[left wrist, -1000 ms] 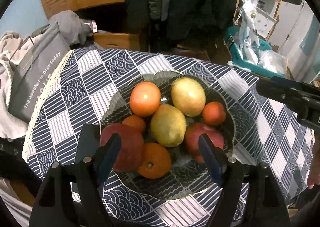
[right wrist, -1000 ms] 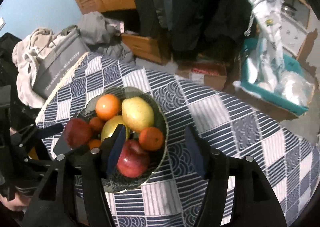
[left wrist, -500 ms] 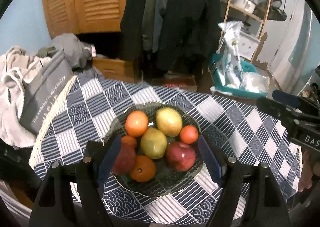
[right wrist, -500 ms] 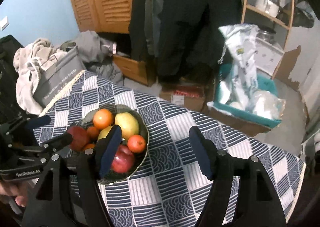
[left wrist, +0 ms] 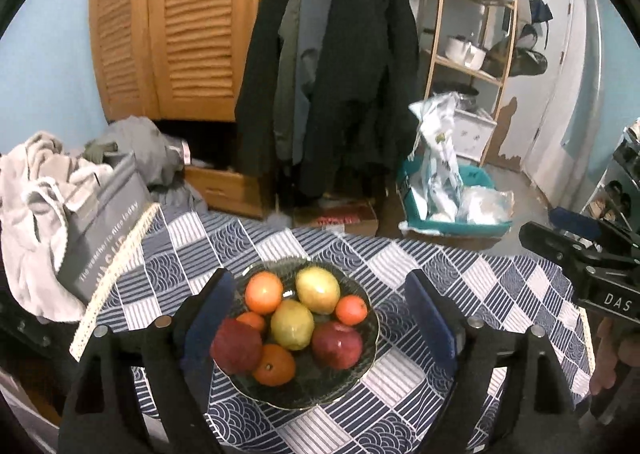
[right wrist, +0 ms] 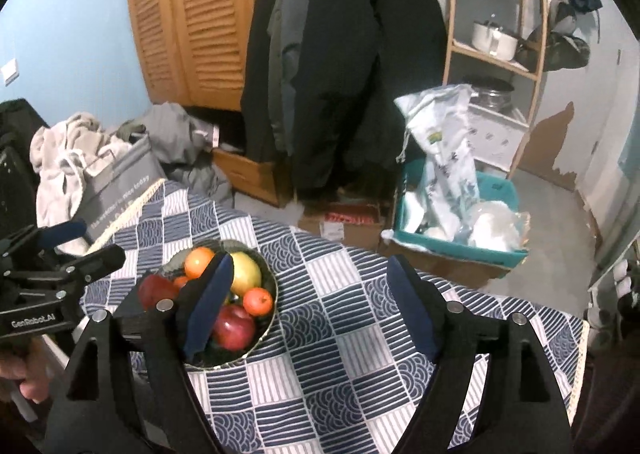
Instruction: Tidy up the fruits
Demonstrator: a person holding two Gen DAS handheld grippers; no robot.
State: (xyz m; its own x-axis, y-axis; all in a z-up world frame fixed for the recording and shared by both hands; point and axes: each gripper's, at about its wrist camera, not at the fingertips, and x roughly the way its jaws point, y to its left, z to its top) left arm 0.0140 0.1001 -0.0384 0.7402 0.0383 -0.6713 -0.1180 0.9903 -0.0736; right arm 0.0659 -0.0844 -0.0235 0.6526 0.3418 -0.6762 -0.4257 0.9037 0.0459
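A dark glass plate [left wrist: 320, 394] on the blue-and-white checked tablecloth [left wrist: 400, 266] holds several fruits: oranges [left wrist: 263, 292], two yellow-green pears [left wrist: 317, 290] and two red apples [left wrist: 337, 339]. My left gripper [left wrist: 320, 324] is open and empty, held back above the plate. My right gripper [right wrist: 310, 308] is open and empty, to the right of the plate [right wrist: 256, 342], with its left finger [right wrist: 210, 306] in front of the fruit. The right gripper also shows in the left wrist view [left wrist: 580, 258], and the left gripper in the right wrist view [right wrist: 60, 250].
A grey bag [left wrist: 104, 230] and piled clothes [left wrist: 36, 190] lie at the table's left edge. Behind the table hang dark coats [left wrist: 340, 66], with a wooden cabinet [left wrist: 176, 26], a shelf rack [left wrist: 472, 14] and a teal box of bags [left wrist: 448, 198] on the floor.
Both grippers have pulled back and up from the plate, so the fruit looks smaller and more of the room shows. Both stayed open and empty.
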